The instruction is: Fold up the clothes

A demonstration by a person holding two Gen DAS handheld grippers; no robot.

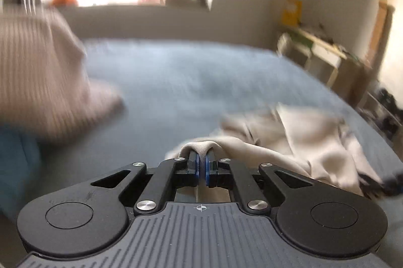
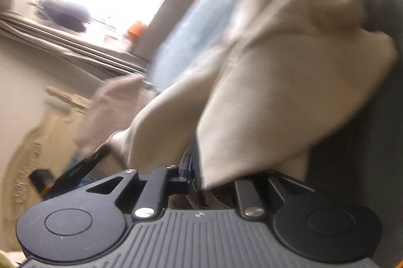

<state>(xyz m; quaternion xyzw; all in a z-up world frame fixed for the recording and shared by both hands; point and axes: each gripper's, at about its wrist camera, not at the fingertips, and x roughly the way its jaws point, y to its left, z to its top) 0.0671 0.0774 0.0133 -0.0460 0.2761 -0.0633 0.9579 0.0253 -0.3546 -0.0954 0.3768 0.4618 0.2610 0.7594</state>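
Observation:
A beige garment (image 1: 302, 142) lies crumpled on the blue bedspread (image 1: 189, 81), right of centre in the left wrist view. My left gripper (image 1: 202, 162) is shut on a fold of its edge, which bulges up over the blue pads. In the tilted right wrist view the same beige garment (image 2: 277, 91) hangs lifted and drapes over my right gripper (image 2: 197, 180). That gripper is shut on the cloth, and the cloth hides its right finger. The picture is blurred by motion.
A ribbed pinkish-beige garment (image 1: 37, 79) is heaped at the bed's left over something teal (image 1: 17, 159). Low shelves (image 1: 327, 59) stand along the right wall. A cluttered window sill (image 1: 151, 1) runs behind the bed. A black tool part (image 2: 80, 169) shows at lower left.

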